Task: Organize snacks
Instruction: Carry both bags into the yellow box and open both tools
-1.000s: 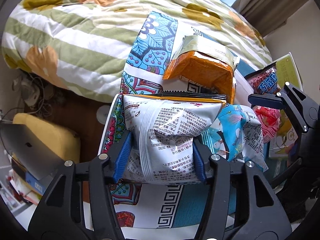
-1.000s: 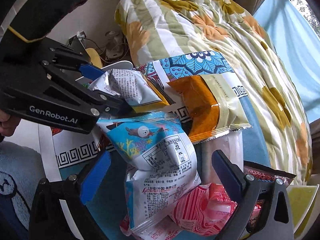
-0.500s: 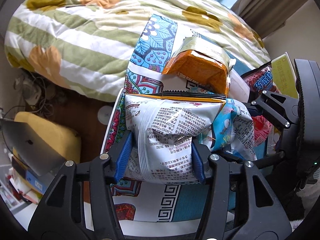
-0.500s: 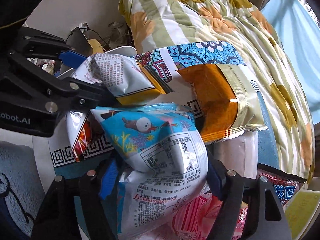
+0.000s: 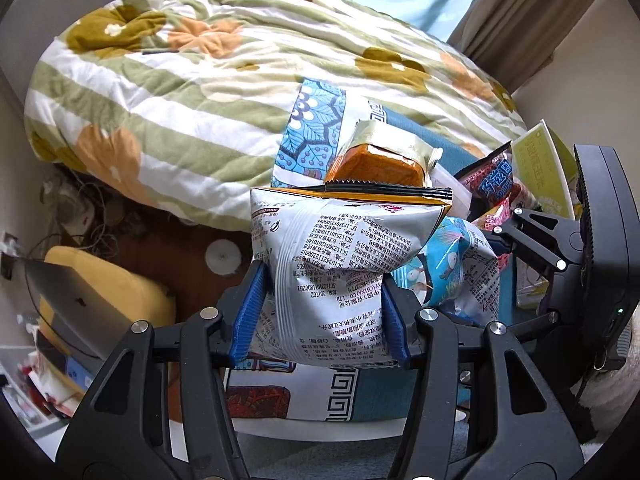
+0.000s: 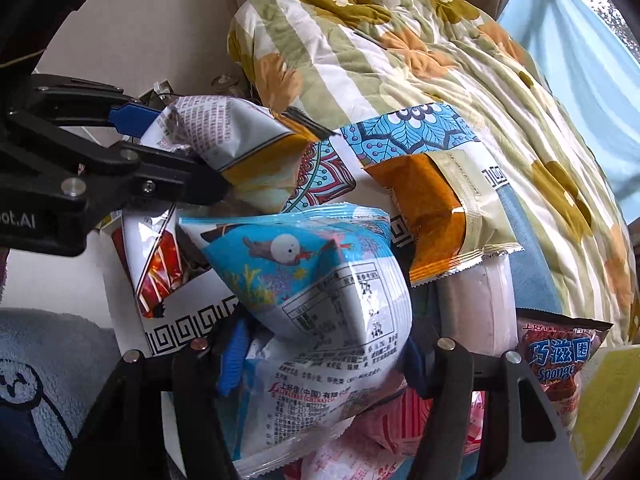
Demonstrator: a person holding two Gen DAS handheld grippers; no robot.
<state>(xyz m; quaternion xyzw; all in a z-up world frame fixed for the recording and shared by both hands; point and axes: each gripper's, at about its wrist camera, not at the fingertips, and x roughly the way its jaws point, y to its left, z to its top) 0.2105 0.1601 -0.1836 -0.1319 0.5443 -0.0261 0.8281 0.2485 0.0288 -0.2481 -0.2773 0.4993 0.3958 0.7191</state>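
- Quilt [image 5: 192, 80] bunches over most of the bed, so the snacks crowd the patterned cloth [image 6: 416, 132] at its near edge.
- Left tongs [image 5: 320, 312] clamp the silver printed bag [image 5: 332, 264] mid-body, lifted clear to sort.
- Right tongs [image 6: 320, 356] have just been closing and now pinch the blue bag [image 6: 320, 280].
- Orange packet [image 6: 432, 216] lies on the cloth, awaiting sorting.

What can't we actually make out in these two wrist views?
- Left wrist: front of the white bag faces away; the left hand-held gripper is shut on it.
- Right wrist: bottom of the blue bag cut off by the frame edge and the right hand-held gripper shut on it.
- Right wrist: pink packets mostly buried under the blue bag.
- Left wrist: yellow box partly blocked by the other gripper's body.
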